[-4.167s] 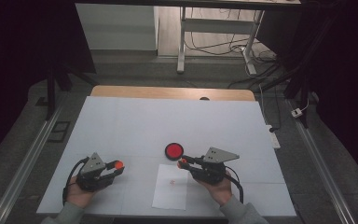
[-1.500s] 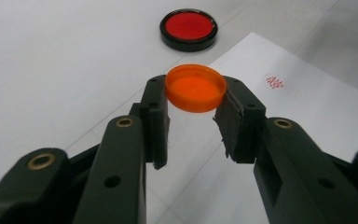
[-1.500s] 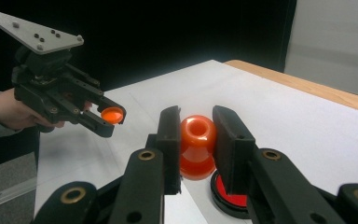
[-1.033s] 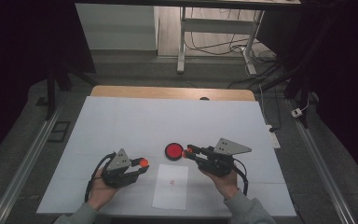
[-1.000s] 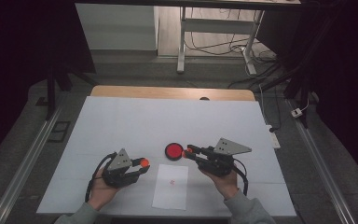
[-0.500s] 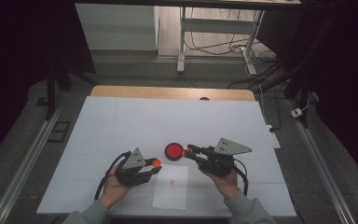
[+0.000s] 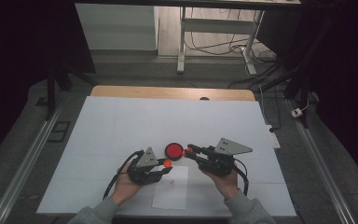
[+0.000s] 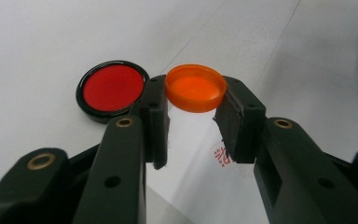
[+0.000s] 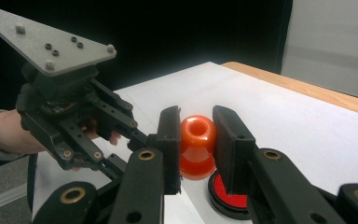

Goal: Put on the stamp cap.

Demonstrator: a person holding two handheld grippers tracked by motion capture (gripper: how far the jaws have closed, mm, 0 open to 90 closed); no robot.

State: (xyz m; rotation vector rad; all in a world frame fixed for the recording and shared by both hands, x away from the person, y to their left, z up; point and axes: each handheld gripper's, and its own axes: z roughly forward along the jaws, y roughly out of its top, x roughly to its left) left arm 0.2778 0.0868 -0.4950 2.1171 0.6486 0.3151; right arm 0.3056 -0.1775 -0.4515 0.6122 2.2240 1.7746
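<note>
Your left gripper (image 8: 193, 126) is clamped on a small orange cap (image 8: 196, 87) by its rim, held just beside the red ink pad (image 7: 174, 150) near the white table's (image 7: 121, 121) front, above the paper sheet (image 7: 172, 191); your right gripper (image 9: 196, 144) is clamped on the waist of an orange stamp knob (image 9: 197, 145) directly over that pad. Both look like light, stiff, smooth plastic, likely slippery. Keep the pads square across the cap's rim and the knob's narrow waist.
</note>
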